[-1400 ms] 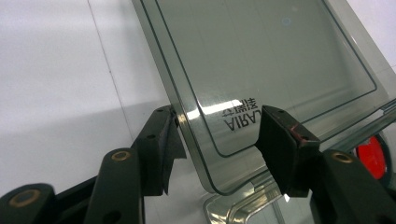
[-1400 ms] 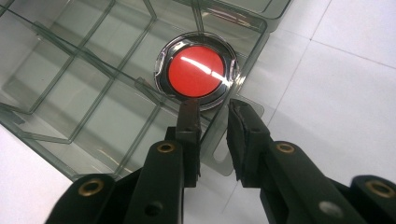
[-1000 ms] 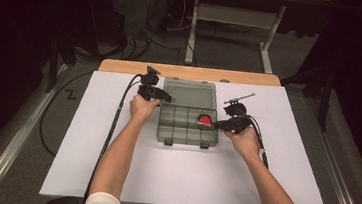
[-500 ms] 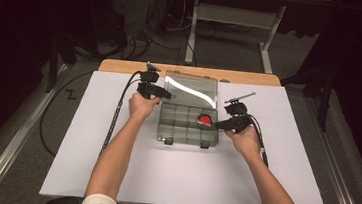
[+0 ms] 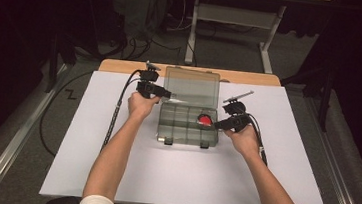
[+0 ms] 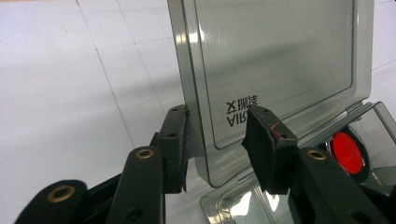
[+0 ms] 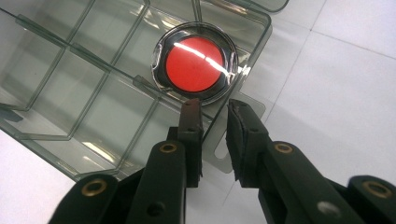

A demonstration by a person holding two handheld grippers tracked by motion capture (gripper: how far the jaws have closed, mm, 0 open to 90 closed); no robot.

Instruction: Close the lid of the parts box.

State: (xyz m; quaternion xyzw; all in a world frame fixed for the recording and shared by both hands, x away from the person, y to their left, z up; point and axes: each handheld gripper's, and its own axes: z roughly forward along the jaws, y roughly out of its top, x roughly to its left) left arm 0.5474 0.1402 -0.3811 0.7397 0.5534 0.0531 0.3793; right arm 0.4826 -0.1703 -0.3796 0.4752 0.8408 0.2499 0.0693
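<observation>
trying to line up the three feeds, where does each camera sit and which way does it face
High view: fixed above the person's side, looking forward and down on the white table; both forearms, the left gripper and right gripper show.
Left gripper view: rides the left gripper, looking along its jaws at the raised lid; its black jaws straddle the lid's edge.
Right gripper view: rides the right gripper, looking down into the compartment box; its jaws straddle the box wall near the red disc.
Shared: all three show the box and red disc.
</observation>
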